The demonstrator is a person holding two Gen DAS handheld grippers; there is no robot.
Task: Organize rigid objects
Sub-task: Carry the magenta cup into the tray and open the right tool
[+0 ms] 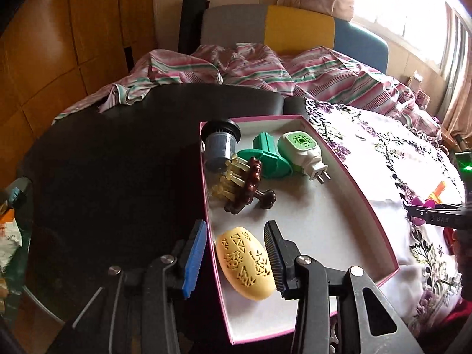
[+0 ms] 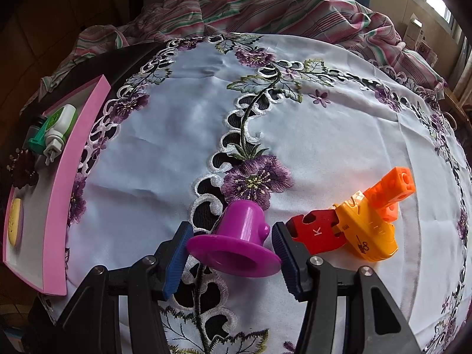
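Left tongs (image 1: 234,261), right tongs (image 2: 233,261): black arms, silver screws, ribbed blue pads.

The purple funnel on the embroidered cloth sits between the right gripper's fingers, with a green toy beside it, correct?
Not quite: the toy beside the purple funnel is orange and red, not green. The right wrist view shows it on the embroidered cloth, between the right gripper fingers.

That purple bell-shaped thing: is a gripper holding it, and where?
Yes. The right gripper clamps the purple bell-shaped piece across its wide flared rim. The left gripper holds nothing.
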